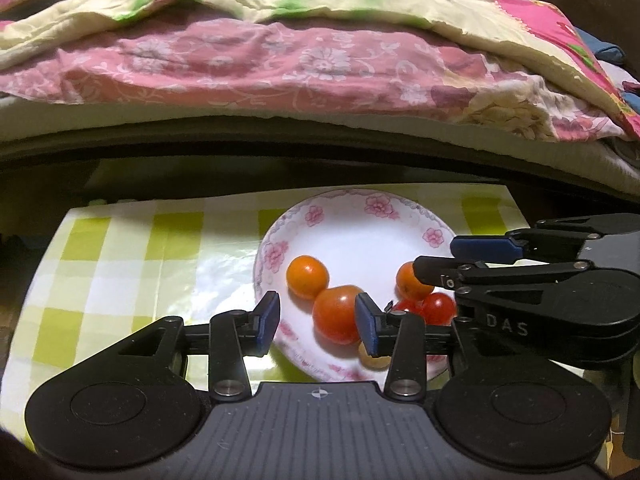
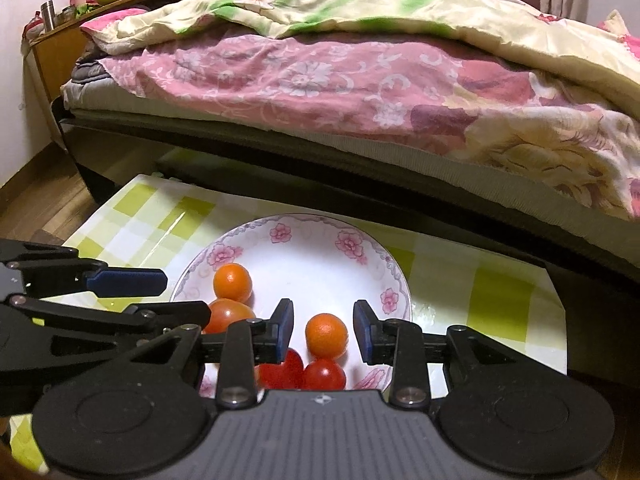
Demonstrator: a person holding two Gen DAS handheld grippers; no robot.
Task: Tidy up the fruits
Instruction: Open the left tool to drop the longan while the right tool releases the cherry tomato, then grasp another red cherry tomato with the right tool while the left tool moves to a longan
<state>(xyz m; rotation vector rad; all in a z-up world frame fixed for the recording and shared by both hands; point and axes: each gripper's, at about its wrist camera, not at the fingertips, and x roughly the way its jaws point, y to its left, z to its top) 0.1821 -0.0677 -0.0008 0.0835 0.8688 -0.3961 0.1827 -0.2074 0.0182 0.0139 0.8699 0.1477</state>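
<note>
A white plate with pink flowers (image 1: 360, 216) (image 2: 316, 236) sits on a green-checked cloth. It holds an orange (image 1: 307, 277) (image 2: 232, 282), a large tomato (image 1: 336, 314) (image 2: 226, 315), a second orange (image 1: 408, 282) (image 2: 326, 336), small red tomatoes (image 1: 438, 308) (image 2: 324, 374) and a pale yellowish fruit (image 1: 370, 358). My left gripper (image 1: 318, 320) is open, its jaws either side of the large tomato's left part, above the plate's near rim. My right gripper (image 2: 322, 330) is open with the second orange between its jaws, untouched. Each gripper shows in the other's view (image 1: 436, 258) (image 2: 180, 296).
The checked cloth (image 1: 120, 264) (image 2: 480, 304) covers a low table that ends just beyond the plate. Behind it stands a bed with a dark frame (image 1: 320, 148) and pink and cream bedding (image 2: 320, 72). A wooden shelf (image 2: 60, 40) stands at the far left.
</note>
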